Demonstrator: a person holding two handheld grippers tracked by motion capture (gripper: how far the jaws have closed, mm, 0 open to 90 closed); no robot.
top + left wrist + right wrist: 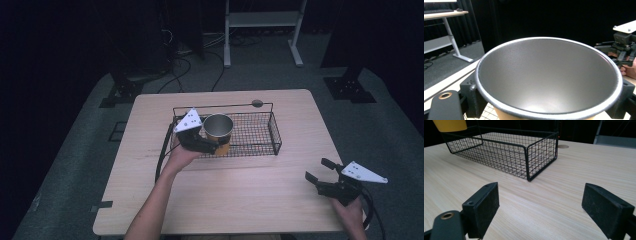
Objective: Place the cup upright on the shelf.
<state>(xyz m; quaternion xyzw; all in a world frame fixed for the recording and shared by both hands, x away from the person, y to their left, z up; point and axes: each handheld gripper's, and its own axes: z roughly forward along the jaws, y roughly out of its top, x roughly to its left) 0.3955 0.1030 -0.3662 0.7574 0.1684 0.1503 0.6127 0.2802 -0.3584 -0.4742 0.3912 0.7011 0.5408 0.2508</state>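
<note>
Left gripper (212, 145) is clamping the cup (218, 131) w/ a jaw on each side, holding it upright over the left end of the wire basket (272, 131), toward the table's (250, 200) far edge. Whether the cup is touching the mesh can't be told. Cup: yellow outside, grey metallic inside, open mouth up. Right gripper (320, 177) is sitting released, jaws wide, near the table's near-right corner, well apart from the basket.

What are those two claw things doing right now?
Left gripper: closed on the yellow cup, over the wire basket.
Right gripper: open, holding nothing.
</note>
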